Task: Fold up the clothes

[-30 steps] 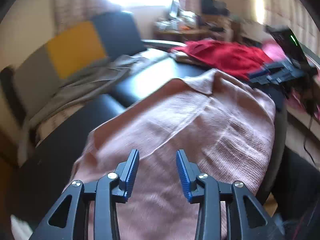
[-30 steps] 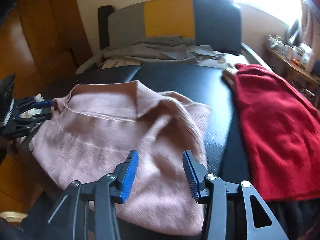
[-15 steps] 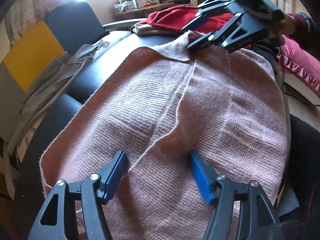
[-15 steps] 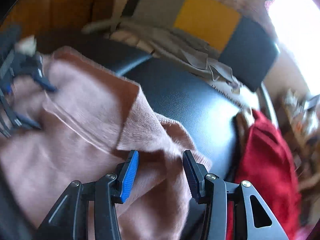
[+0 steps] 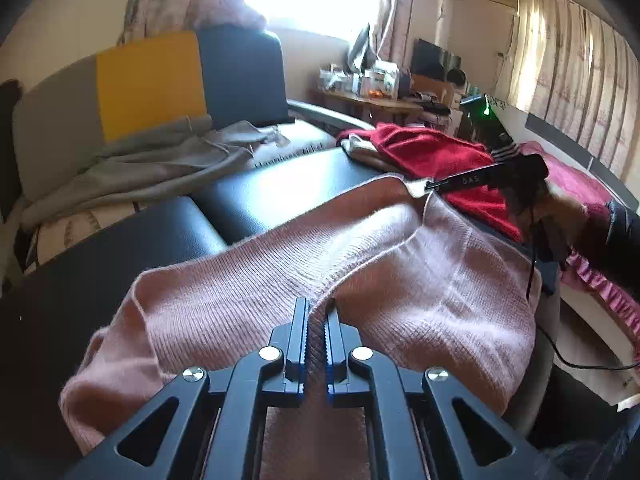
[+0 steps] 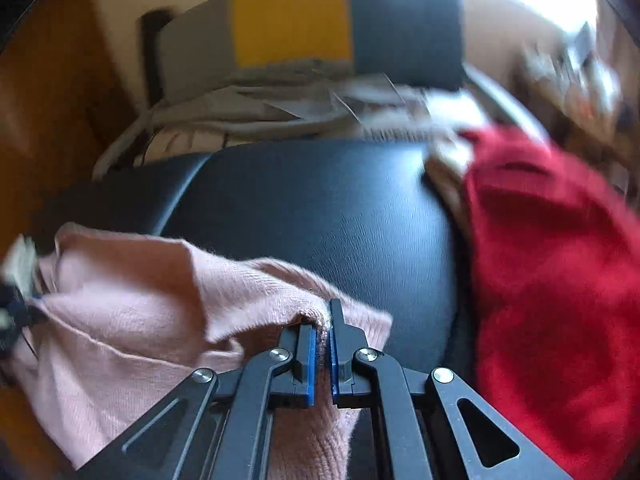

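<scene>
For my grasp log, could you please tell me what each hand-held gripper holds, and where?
Both grip the pink sweater: the left hand-held gripper pinches a raised ridge mid-fabric; the right hand-held gripper clamps a bunched edge.

The knitted garment (image 5: 400,280) was dusty pink, lying on a glossy black couch seat (image 5: 280,188). To the right of that seat a garment (image 5: 432,156) was deep red. Behind the seat the backrest (image 5: 148,84) carried grey, mustard-yellow and dark navy blocks, with a plain grey cloth (image 5: 152,164) below them. Both grippers were black with blue pads (image 6: 311,364).
</scene>
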`<state>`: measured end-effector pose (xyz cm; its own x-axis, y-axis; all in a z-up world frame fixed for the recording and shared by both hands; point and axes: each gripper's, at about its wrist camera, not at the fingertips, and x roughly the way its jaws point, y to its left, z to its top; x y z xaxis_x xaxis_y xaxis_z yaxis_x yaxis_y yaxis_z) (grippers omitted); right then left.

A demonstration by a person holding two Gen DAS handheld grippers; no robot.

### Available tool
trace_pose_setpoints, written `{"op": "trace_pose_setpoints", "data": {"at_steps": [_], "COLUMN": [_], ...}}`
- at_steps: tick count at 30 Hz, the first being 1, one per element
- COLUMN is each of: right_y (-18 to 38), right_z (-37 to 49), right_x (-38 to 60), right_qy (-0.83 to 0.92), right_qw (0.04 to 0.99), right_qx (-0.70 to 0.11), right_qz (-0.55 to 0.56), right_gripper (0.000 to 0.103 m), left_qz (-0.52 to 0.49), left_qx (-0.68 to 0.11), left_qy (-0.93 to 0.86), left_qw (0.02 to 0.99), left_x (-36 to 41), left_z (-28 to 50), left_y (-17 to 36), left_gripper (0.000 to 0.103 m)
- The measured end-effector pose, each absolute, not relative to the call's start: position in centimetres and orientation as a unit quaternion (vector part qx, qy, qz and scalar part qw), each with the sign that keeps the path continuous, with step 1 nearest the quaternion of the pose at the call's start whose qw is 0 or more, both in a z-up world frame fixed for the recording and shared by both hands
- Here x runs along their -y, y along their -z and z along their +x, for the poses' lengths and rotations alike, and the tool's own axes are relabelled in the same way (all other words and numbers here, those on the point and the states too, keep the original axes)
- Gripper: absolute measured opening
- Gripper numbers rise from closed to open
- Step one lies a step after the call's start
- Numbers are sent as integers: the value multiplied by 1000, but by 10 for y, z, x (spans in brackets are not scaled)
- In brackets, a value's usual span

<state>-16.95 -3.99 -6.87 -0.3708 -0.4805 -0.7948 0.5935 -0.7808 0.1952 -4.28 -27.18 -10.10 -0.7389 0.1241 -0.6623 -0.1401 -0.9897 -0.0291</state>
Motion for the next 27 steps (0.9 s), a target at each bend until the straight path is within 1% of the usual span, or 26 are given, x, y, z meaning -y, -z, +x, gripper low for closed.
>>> {"op": "trace_pose_setpoints", "data": {"at_steps": [2,3,6,7,10,15,17,19,20,21,22,24,27], "right_y": [75,72,81,87,101,105,102,102,103,104,105,106,103], "right_z": [-176,-175,-179,-181,-188,-185,-182,-183,-185,-187,-189,-191,-186], "right_x": [29,27,27,28,29,24,28,29,29,29,26,25,27], "right_qy": [817,817,809,805,794,792,794,793,792,790,788,787,790], "right_qw": [336,340,336,333,323,328,327,331,334,335,335,333,331], "right_qx": [1,5,7,7,8,29,10,-3,-4,4,12,19,8], "right_qz": [469,465,482,491,515,514,512,511,512,514,516,518,516], "right_gripper": [5,5,5,5,5,4,5,6,6,6,6,8,10], "left_qz": [-346,-342,-343,-334,-286,-377,-374,-384,-389,-394,-398,-406,-430], "left_qx": [-60,-82,-102,-94,-123,-82,-23,-52,-66,-81,-95,-124,-178], "left_qy": [-933,-933,-932,-936,-950,-922,-927,-921,-916,-912,-906,-894,-871], "left_qw": [76,78,63,62,19,-42,13,50,69,87,105,142,159], "left_x": [256,249,253,257,259,303,312,301,296,291,286,276,261], "left_z": [-35,-32,-43,-45,-46,-81,-72,-65,-62,-59,-56,-49,-49], "left_y": [99,98,98,94,84,124,116,111,109,106,104,99,111], "left_gripper": [5,5,5,4,3,3,4,29,32,39,49,62,63]}}
